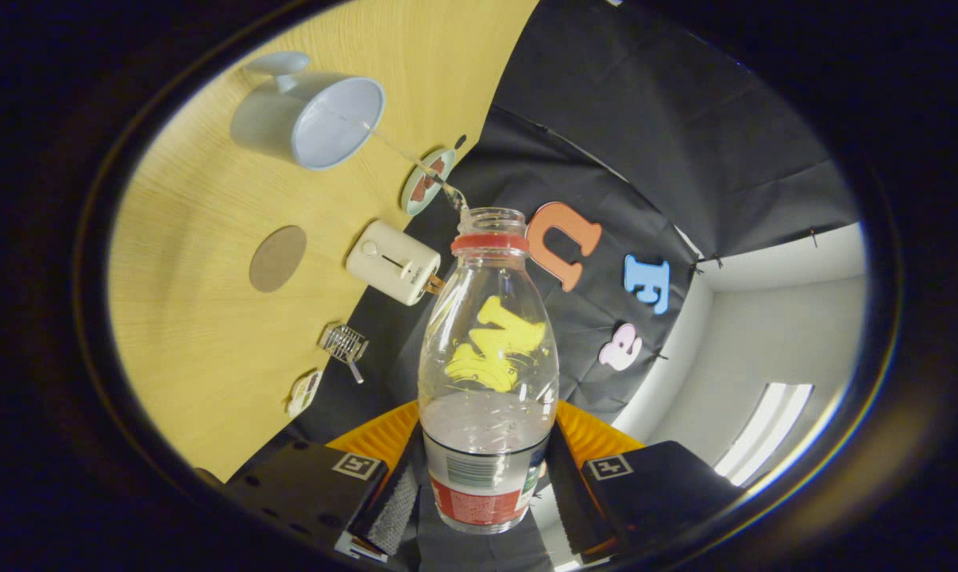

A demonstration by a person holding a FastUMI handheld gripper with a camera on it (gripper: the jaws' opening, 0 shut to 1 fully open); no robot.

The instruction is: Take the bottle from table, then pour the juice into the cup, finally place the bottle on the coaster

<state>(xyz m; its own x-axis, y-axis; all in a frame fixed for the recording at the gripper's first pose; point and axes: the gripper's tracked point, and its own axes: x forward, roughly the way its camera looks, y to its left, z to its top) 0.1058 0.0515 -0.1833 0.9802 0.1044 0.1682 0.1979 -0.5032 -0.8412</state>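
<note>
My gripper (485, 485) is shut on a clear plastic bottle (487, 357) with a red neck ring and no cap, both fingers pressing its labelled lower part. The whole view is rolled over, so the bottle is tipped toward the table. A thin clear stream (415, 163) runs from the bottle's mouth into the white mug (312, 119) beyond it. Some liquid sits low in the bottle near the fingers. A round brown coaster (277, 258) lies flat on the wooden table (201, 318), apart from the mug, between it and the fingers.
A white boxy device (393, 262) sits near the table's back edge beside the bottle's neck. A small round dish (427, 181) lies behind the stream. A small metal wire piece (344, 344) and a small white item (304, 393) sit along the same edge.
</note>
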